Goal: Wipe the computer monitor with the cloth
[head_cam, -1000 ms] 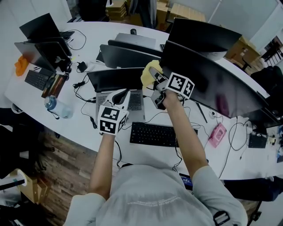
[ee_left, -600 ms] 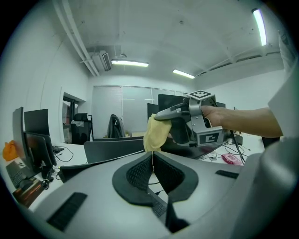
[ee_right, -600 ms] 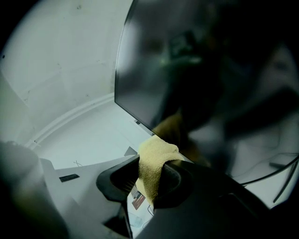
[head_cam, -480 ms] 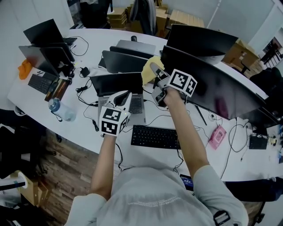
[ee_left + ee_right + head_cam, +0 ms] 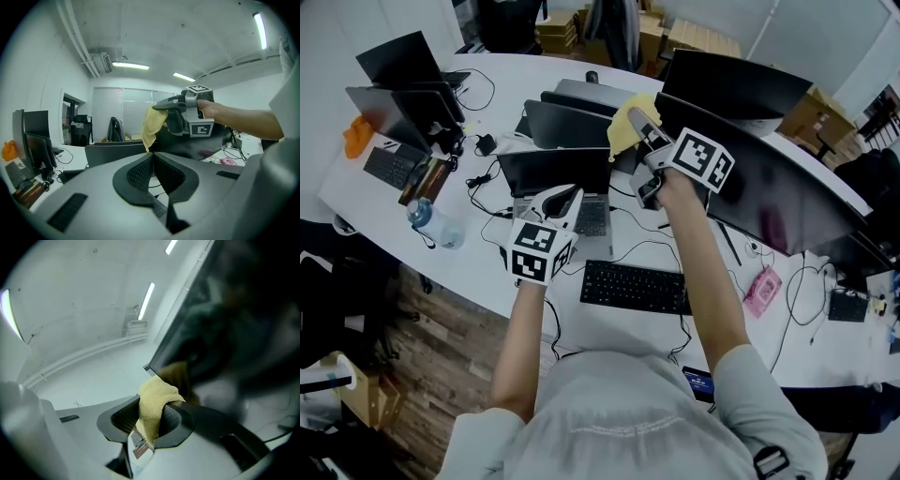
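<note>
A yellow cloth [image 5: 627,124] is pinched in my right gripper [image 5: 643,131], which is shut on it. The gripper holds it against the left end of the wide black monitor [image 5: 773,192], near its upper corner. In the right gripper view the cloth [image 5: 152,408] sticks out from between the jaws, and the dark screen [image 5: 234,324] beside it shows the cloth's reflection. My left gripper [image 5: 561,201] is shut with nothing in it and hovers over an open laptop [image 5: 558,173]. From the left gripper view I see the hanging cloth [image 5: 151,126] and the right gripper [image 5: 164,107].
A black keyboard [image 5: 633,286] lies in front of the person on the white table [image 5: 487,272]. Several laptops and cables crowd the left and back. A second monitor [image 5: 741,84] stands behind the first. A water bottle [image 5: 431,223] and a pink object [image 5: 761,291] sit near the table's front edge.
My right gripper has carried the cloth a little farther along the monitor's left end toward its upper corner. The left gripper has stayed about where it was.
</note>
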`<state>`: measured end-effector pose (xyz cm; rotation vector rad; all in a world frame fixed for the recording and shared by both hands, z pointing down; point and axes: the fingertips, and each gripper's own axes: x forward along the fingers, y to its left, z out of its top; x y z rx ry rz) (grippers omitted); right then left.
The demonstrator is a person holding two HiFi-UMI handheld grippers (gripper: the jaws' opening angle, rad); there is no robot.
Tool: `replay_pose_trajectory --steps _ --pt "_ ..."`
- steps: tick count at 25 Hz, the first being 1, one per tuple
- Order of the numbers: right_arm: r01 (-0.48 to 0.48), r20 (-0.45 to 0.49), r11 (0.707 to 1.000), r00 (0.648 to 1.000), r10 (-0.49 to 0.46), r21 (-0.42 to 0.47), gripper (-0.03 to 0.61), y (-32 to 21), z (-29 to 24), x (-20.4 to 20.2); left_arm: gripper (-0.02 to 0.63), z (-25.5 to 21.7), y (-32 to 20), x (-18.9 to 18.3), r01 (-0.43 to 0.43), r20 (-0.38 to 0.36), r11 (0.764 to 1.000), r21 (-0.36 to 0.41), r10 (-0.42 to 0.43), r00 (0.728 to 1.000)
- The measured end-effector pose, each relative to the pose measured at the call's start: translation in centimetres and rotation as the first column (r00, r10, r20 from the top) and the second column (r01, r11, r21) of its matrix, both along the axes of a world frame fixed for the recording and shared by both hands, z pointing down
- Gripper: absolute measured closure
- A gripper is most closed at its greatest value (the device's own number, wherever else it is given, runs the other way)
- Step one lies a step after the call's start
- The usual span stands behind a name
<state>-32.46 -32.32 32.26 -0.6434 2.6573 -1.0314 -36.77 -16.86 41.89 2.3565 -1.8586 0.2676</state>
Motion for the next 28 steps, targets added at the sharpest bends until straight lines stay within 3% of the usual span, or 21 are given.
replay_pose_trajectory --steps 9,12,16,21,28 --pt "0.03 -0.061 0.985 0.998 -0.02 0.17 0.468 2.3 -3.5 1.2 0.594 -1.7 1.6 0.6 0.007 0.017 1.0 0.019 -0.007 1.0" --pt "0.022 -0.094 0.961 0.996 0.004 0.276 0.468 3.7 -5.1 3.4 0.594 -2.4 1.9 1.9 -0.001 0.024 1.0 0.031 0.001 1.0" --pt "0.009 -0.195 0.904 0.977 0.083 0.428 0.468 5.6 -6.6 8.7 0.594 -3.7 1.3 5.6 -0.049 0.045 0.997 0.056 0.047 0.998" --pt "-0.013 -0.394 0.826 0.874 0.283 0.564 0.468 8.2 -5.0 18.2 0.594 -6.2 0.7 12.4 -0.141 0.099 0.985 0.099 0.131 0.986" --pt "-0.048 -0.502 0.778 0.739 0.45 0.627 0.468 12.4 -3.2 33.2 0.594 -9.3 0.6 23.6 -0.273 0.179 0.949 0.158 0.245 0.953"
